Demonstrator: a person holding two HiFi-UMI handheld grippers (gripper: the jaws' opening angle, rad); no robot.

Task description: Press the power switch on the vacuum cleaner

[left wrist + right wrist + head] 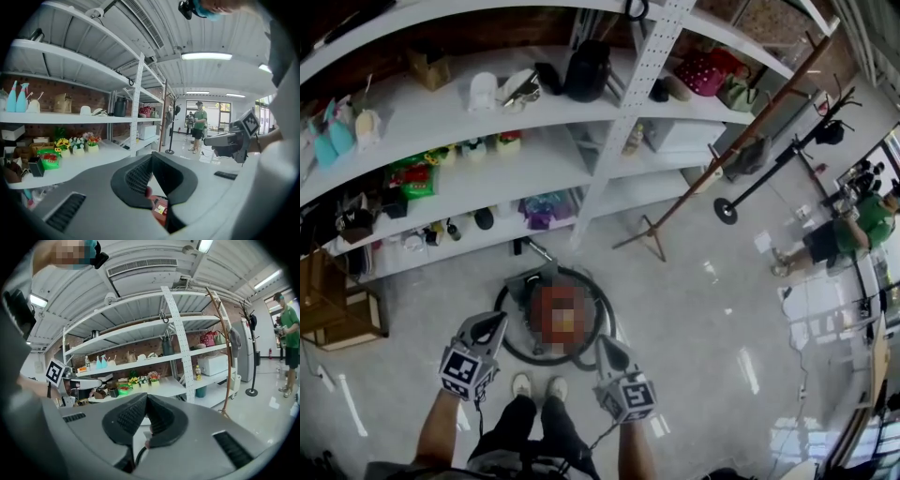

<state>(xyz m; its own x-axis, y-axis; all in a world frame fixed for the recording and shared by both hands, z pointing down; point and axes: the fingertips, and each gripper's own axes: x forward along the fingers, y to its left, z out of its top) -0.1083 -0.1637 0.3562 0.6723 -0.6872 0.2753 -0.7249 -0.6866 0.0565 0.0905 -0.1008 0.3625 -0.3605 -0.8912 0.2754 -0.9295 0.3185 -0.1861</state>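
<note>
Glossy pale floor [694, 309] runs out from white shelving [441, 122], and I am standing on it with both tools held low in the head view.

The left gripper [151, 158] has its two ribbed pads brought together at the tips with nothing between them. The right gripper [146, 397] looks the same: tips meeting, empty. Just beyond both, at lower centre of the head view, the vacuum cleaner [546, 278] sits on the floor in front of my shoes [521, 384], with its dark hose [508, 314] looped around it.

I judge it to be a rigid plastic canister, heavy enough to stay put under a downward push but likely to roll if nudged sideways. No grasp seems needed. I would press the switch straight down with closed tips, and expect a stiff, springy button. The hose is the only soft part, so I would keep off it.

Only the head view shows the whole machine and how both tools flank it, though a patch covers its top and I cannot pick out the switch. The left gripper view gives just a red sliver of the body, low in frame beneath the pads. The right gripper view shows only a bit of dark hose there.
</note>
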